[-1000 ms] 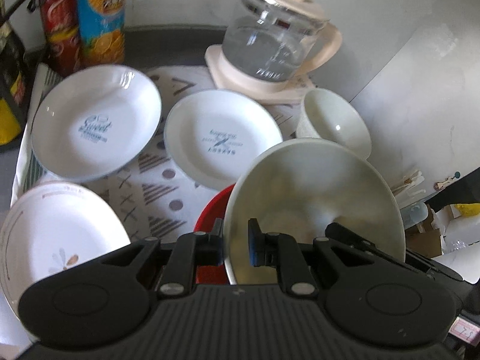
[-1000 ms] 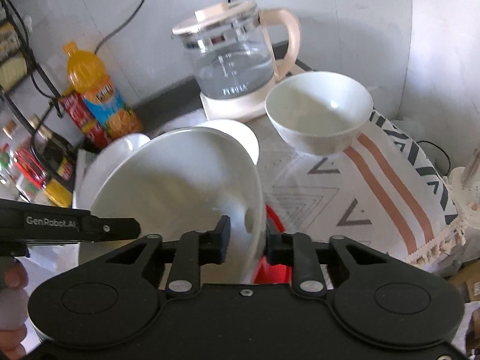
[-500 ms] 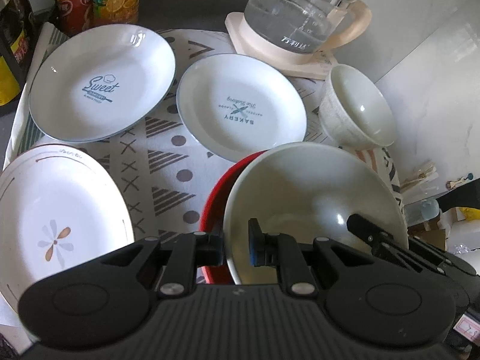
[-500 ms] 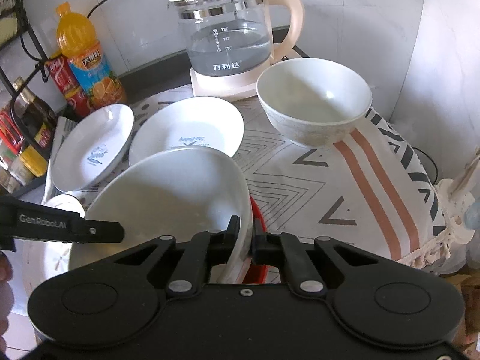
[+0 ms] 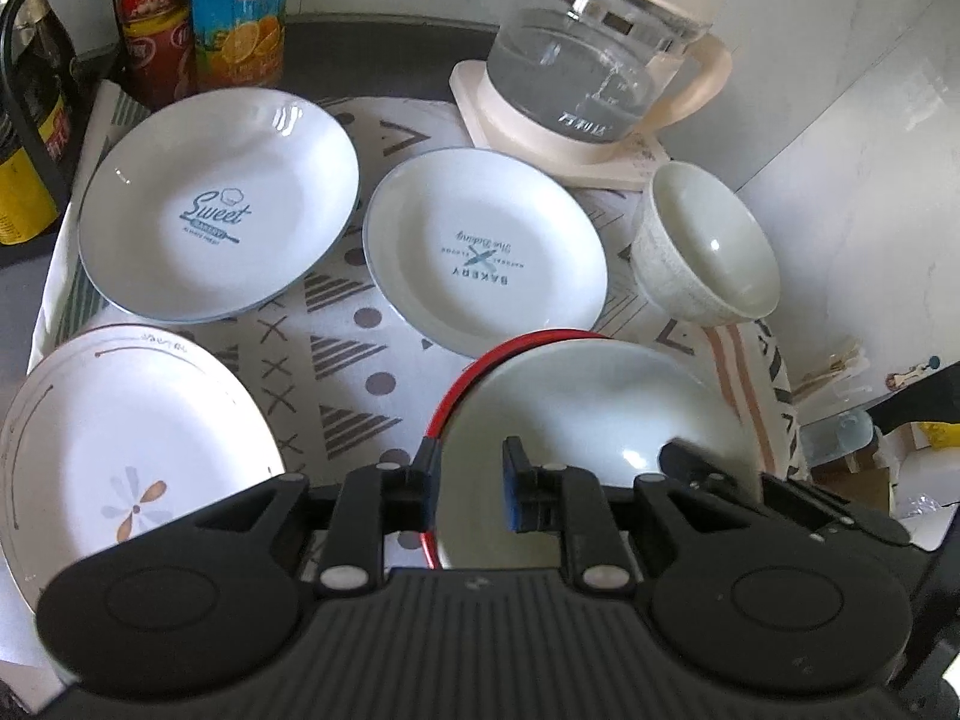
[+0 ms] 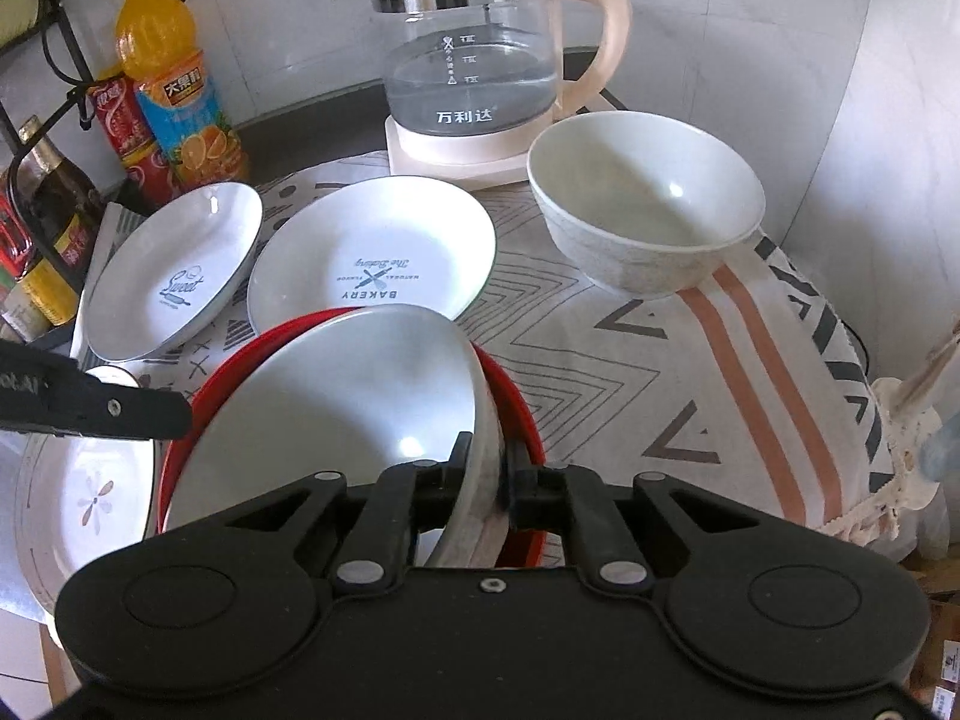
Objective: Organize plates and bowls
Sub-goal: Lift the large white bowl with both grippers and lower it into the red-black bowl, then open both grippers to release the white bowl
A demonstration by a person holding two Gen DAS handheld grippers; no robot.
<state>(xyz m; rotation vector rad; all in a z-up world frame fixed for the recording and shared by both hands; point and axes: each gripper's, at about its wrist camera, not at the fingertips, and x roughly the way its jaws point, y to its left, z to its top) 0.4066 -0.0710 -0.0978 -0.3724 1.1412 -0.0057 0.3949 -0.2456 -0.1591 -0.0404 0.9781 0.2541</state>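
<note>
The white bowl sat tilted inside the red bowl, its right rim pinched by the right gripper; the left gripper stood spread across both bowls' left rims, 2 fingers apart

Left gripper: matte black, ribbed housing, silver pivot screws, blue finger pads. Right gripper: matching black, silver screws.
</note>
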